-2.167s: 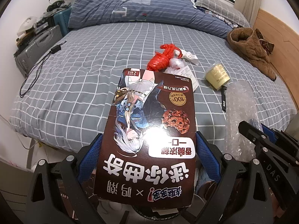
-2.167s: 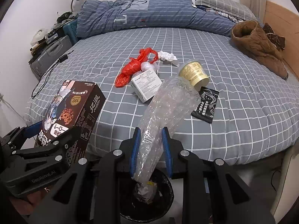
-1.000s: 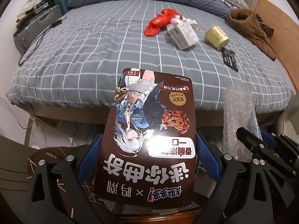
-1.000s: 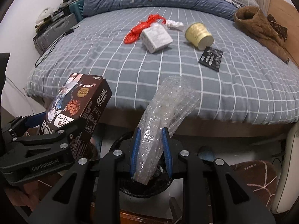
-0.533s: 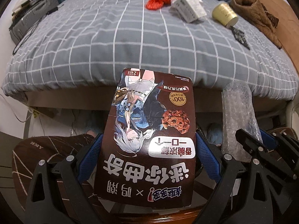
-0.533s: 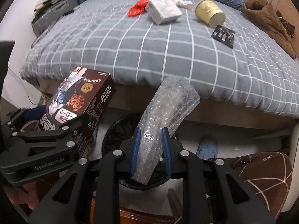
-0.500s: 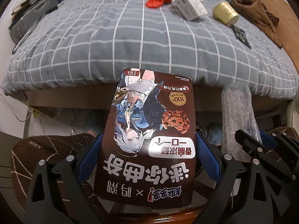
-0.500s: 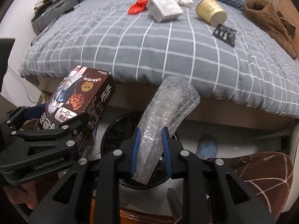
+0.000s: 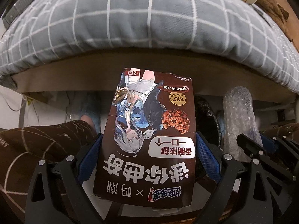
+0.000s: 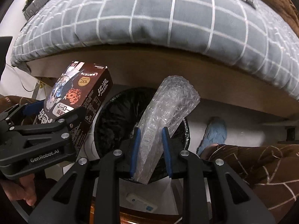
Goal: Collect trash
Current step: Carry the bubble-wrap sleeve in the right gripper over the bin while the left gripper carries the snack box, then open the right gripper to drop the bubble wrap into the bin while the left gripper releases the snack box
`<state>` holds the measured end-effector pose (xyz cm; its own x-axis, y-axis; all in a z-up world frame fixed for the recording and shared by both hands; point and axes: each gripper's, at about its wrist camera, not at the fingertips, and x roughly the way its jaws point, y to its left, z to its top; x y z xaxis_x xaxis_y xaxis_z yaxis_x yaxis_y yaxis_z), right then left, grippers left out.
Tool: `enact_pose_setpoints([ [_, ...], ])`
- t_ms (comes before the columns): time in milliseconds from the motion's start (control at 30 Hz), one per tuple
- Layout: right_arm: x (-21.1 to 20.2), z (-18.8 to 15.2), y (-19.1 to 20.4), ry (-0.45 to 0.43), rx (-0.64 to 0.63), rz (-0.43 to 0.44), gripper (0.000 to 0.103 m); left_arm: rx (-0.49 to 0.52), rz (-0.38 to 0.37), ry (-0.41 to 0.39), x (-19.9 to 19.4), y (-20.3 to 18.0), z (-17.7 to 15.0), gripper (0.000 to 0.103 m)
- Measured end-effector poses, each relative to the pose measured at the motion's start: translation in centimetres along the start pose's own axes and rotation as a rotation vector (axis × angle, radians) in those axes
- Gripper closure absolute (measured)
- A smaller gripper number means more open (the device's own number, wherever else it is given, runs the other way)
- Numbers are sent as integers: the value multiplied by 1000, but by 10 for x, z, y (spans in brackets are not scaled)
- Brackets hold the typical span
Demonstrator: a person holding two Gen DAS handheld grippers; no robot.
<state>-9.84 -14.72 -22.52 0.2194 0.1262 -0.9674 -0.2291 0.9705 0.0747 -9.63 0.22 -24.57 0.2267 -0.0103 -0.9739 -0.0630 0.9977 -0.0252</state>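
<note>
Bubble wrap (image 10: 164,115) sits pinched inside right gripper (image 10: 149,149).

A bed (image 9: 149,28) under a grey checked cover overhangs its brown frame (image 10: 168,71) above pale floor (image 10: 243,130).

cookie box (image 9: 149,130): "100%", "迷你曲奇" | left claw (image 10: 46,130): "GenRobot.AI"
</note>
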Motion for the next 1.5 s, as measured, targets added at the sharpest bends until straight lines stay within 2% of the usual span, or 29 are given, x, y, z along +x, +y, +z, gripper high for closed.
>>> enact_pose_setpoints([
  [433,55,8,16,127,-17,33,80,-21,43,66,15,2,0,11],
  [700,72,4,30,156,-50,53,77,-63,60,86,15,1,2,11],
  [767,76,5,35,155,-57,59,71,-66,61,92,14,-3,6,11],
  [833,78,5,35,154,-60,66,60,-67,60,93,16,-2,4,11],
  [967,79,4,30,153,-47,57,51,-56,58,99,21,-1,2,11],
  [1033,77,3,25,148,-36,44,41,-47,56,95,22,-4,2,11],
  [1200,73,0,7,117,-28,-19,24,-21,56,100,25,-4,4,11],
  [1367,63,-3,-27,82,35,-75,18,11,35,90,24,-5,3,11],
  [1500,52,-8,-53,52,93,-108,12,34,14,92,27,-21,1,11],
])
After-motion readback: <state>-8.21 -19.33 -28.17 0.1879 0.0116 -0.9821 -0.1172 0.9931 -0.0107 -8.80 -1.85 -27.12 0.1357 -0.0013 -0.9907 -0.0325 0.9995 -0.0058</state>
